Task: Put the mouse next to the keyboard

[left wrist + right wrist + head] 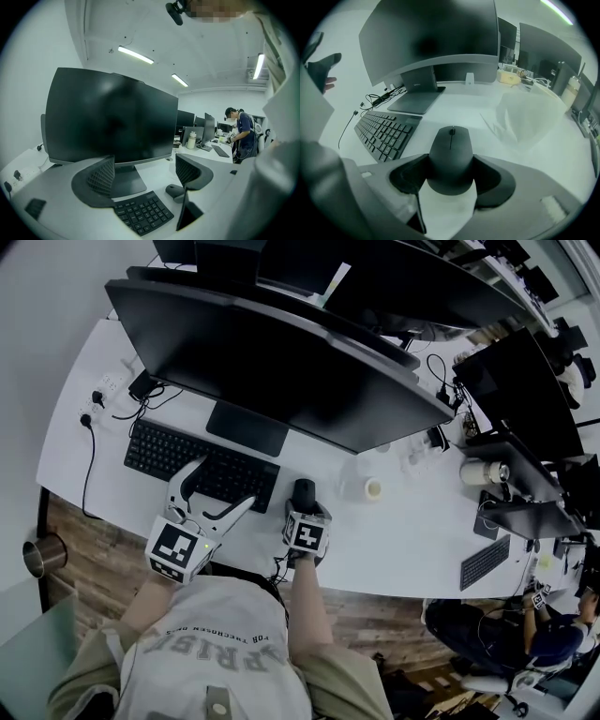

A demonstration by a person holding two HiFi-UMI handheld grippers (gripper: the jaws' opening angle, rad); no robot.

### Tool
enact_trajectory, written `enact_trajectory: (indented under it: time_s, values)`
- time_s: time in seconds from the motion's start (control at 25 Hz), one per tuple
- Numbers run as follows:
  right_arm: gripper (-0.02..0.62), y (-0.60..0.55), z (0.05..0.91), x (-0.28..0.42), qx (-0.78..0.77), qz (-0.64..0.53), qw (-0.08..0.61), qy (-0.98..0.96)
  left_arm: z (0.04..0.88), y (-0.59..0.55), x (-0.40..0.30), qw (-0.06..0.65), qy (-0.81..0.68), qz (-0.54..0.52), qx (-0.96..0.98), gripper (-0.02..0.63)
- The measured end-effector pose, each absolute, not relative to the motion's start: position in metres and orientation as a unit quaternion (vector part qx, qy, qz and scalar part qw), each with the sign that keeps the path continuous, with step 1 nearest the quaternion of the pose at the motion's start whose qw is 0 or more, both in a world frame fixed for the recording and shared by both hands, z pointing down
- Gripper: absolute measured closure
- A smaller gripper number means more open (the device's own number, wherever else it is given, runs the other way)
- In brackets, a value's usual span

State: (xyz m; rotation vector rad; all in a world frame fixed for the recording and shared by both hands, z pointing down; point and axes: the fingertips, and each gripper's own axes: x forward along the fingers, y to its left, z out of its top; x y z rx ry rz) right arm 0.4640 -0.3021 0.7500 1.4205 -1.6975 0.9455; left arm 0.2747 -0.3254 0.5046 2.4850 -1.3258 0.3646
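The black mouse [451, 157] sits between the jaws of my right gripper [451, 182], whose pads press its two sides. It is low over the white desk [394, 531], just right of the black keyboard [187, 460]; I cannot tell whether it touches the desk. In the head view the mouse [304, 491] pokes out ahead of the right gripper [306, 510]. My left gripper [223, 486] stands open over the keyboard's right end with nothing between its fingers. The left gripper view shows the keyboard [143, 213] and mouse [174, 190] beyond the left gripper [145, 174].
A wide dark monitor [281, 371] stands behind the keyboard on its stand [415, 101]. A clear plastic bag [529, 117] and a small cup [373, 488] lie right of the mouse. A power strip with cables [103, 395] is far left. Another person [548, 624] works at right.
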Motion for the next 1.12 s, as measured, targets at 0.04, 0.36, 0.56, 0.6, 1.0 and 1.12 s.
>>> enact_trajectory:
  time_s: [0.04, 0.36, 0.56, 0.6, 1.0, 1.12]
  values:
    - [0.301, -0.302, 0.751, 0.465, 0.553, 0.37, 0.359, -0.655, 0.504, -0.326, 0.275, 0.149, -0.462, 0.127, 0.865, 0.216]
    - [0.299, -0.304, 0.752, 0.464, 0.556, 0.374, 0.364, -0.646, 0.508, -0.329, 0.275, 0.152, -0.461, 0.131, 0.864, 0.216]
    - [0.245, -0.307, 0.749, 0.463, 0.556, 0.371, 0.35, -0.656, 0.505, -0.33, 0.271, 0.156, -0.463, 0.127, 0.863, 0.216]
    - [0.244, -0.309, 0.747, 0.462, 0.558, 0.368, 0.341, -0.661, 0.505, -0.33, 0.27, 0.157, -0.463, 0.126, 0.863, 0.216]
    - [0.242, -0.323, 0.628, 0.454, 0.626, 0.24, 0.161, -0.725, 0.492, -0.329, 0.261, 0.138, -0.444, 0.113, 0.878, 0.216]
    - [0.242, -0.318, 0.566, 0.444, 0.639, 0.176, 0.076, -0.745, 0.482, -0.327, 0.261, 0.124, -0.429, 0.108, 0.888, 0.218]
